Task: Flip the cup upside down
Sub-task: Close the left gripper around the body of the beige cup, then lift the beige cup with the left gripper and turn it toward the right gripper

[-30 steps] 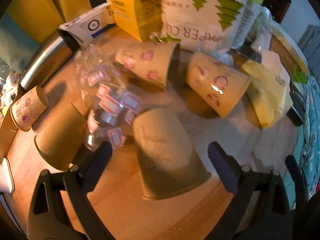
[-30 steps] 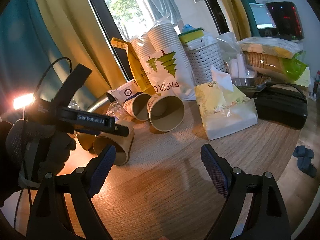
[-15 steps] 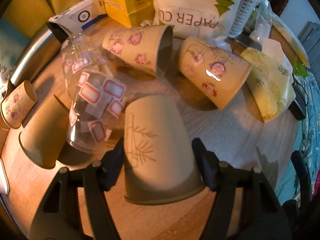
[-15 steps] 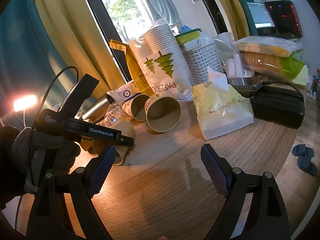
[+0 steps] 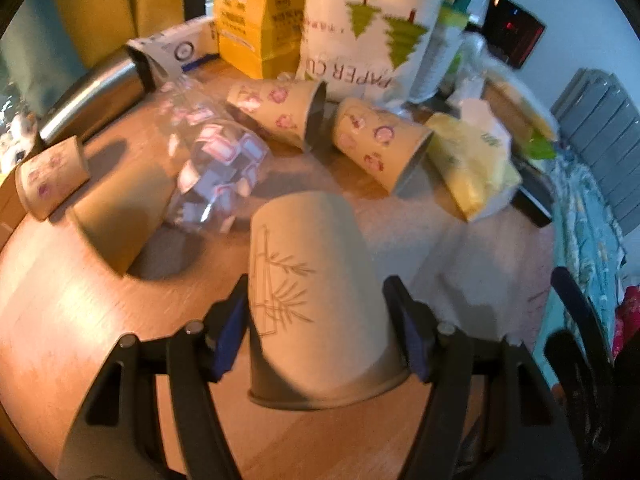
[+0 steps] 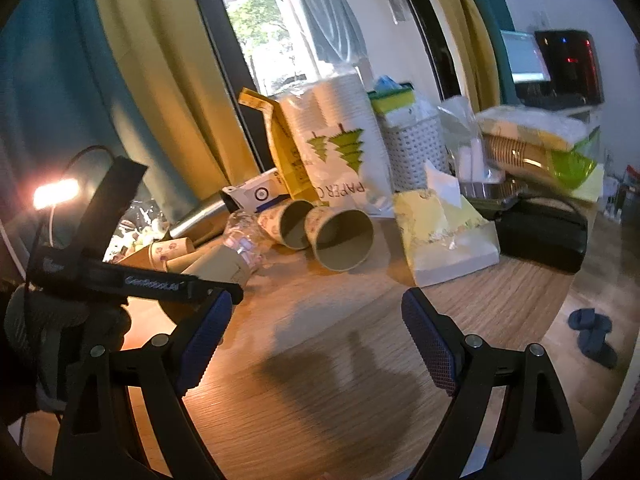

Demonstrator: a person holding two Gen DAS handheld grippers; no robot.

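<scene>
A plain paper cup with a bamboo drawing is held between the pads of my left gripper, its rim toward the camera and its base pointing away, tilted above the wooden table. The same cup shows in the right wrist view, gripped by the left tool and lifted off the table. My right gripper is open and empty, hovering over bare table in front of the clutter.
Two flowered paper cups lie on their sides behind, mouths to the right. A clear plastic bottle, another plain cup, a small flowered cup, a paper-cup bag and a tissue pack crowd the table's back.
My left gripper closed on the bamboo cup and lifted and tilted it. The right gripper drew back a little and stayed open.
</scene>
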